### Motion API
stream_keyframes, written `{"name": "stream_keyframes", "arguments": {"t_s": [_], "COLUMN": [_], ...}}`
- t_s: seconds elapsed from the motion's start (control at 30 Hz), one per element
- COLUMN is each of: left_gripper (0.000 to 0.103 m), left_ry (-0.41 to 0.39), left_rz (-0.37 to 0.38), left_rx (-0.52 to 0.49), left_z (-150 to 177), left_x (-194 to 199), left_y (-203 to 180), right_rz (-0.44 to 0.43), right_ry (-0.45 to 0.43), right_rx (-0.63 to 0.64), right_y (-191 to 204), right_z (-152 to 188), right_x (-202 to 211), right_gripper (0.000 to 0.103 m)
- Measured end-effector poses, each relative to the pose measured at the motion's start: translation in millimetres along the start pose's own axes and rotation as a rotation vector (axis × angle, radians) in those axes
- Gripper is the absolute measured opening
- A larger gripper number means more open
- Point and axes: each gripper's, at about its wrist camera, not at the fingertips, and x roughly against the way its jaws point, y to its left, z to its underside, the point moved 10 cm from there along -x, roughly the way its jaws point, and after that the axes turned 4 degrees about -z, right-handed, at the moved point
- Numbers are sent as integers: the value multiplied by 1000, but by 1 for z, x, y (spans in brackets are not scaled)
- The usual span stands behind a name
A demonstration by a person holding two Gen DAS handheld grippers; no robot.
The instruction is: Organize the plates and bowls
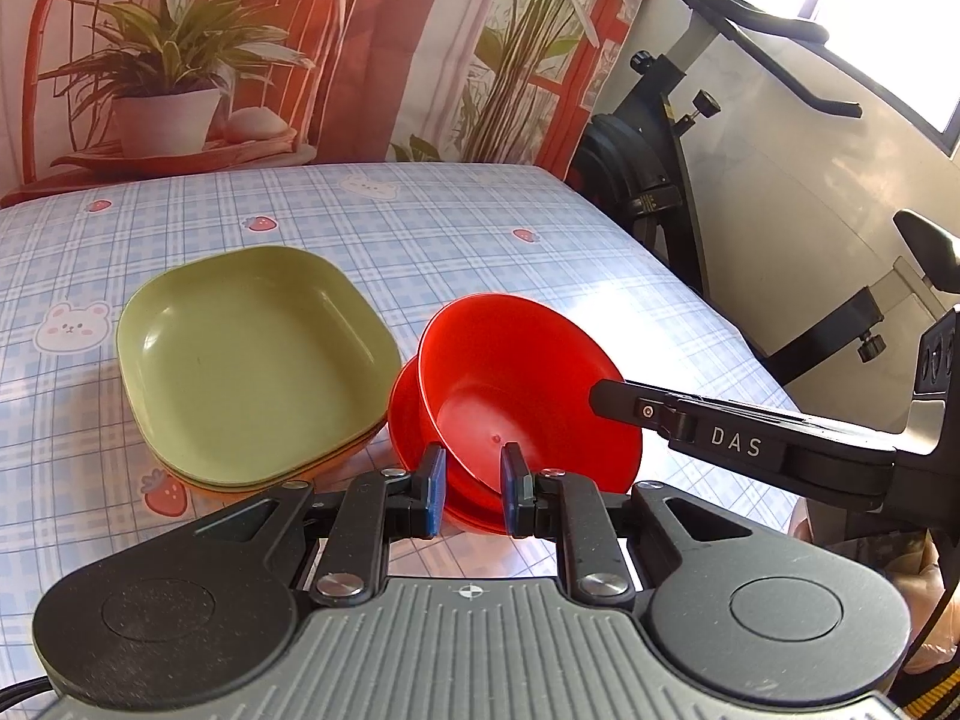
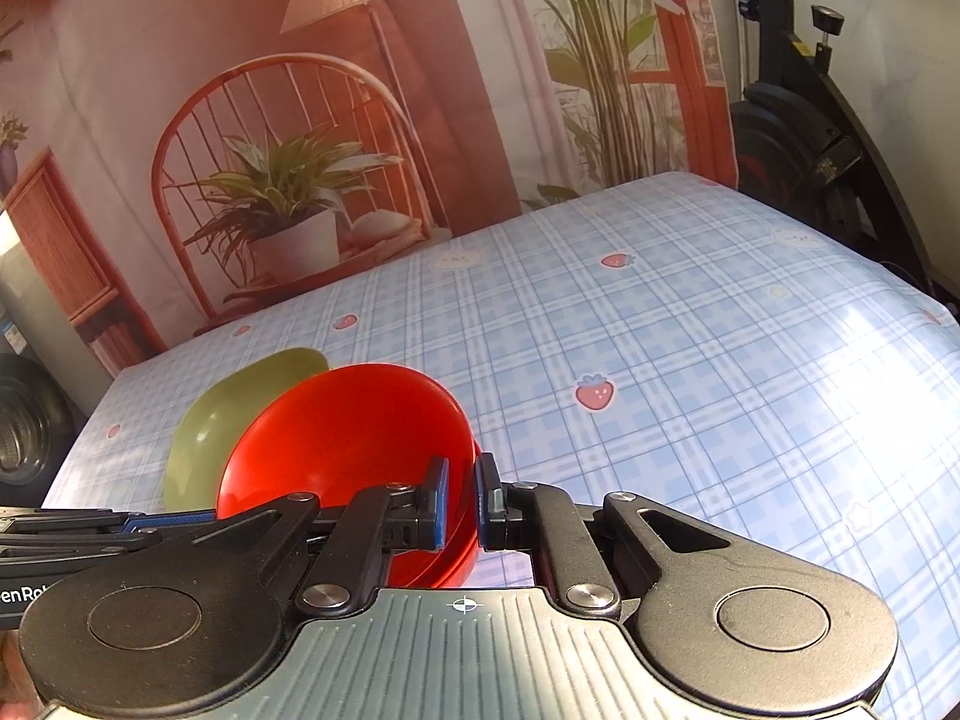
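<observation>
A tilted red bowl (image 1: 510, 384) is held over a second red bowl (image 1: 405, 420) that rests on the table. My right gripper (image 2: 461, 498) is shut on the tilted bowl's rim (image 2: 360, 438); its finger (image 1: 660, 414) reaches the rim from the right in the left wrist view. My left gripper (image 1: 474, 489) is open, its jaws on either side of the near edge of the lower bowl, apart from it. A green square plate (image 1: 252, 354) lies on an orange plate (image 1: 240, 489) to the left of the bowls. The green plate also shows behind the bowl in the right wrist view (image 2: 204, 438).
The table (image 1: 540, 240) has a blue plaid cloth with strawberry and bear prints. A printed backdrop (image 1: 240, 60) hangs behind it. An exercise bike (image 1: 690, 150) stands off the table's right edge.
</observation>
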Motion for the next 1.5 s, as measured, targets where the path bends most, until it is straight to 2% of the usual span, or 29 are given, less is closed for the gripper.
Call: {"name": "stream_keyframes", "arguments": {"t_s": [0.6, 1.03, 1.5], "left_gripper": [21, 21, 25], "left_ry": [23, 33, 58], "left_rz": [-33, -67, -36], "left_rx": [6, 53, 104], "left_z": [2, 6, 11], "left_x": [-6, -10, -27], "left_y": [2, 13, 15], "right_rz": [2, 6, -35], "right_ry": [2, 6, 19], "right_rx": [-5, -30, -64], "right_y": [-3, -7, -10], "right_z": [3, 10, 19], "right_x": [-5, -15, -29], "right_gripper": [12, 15, 15]}}
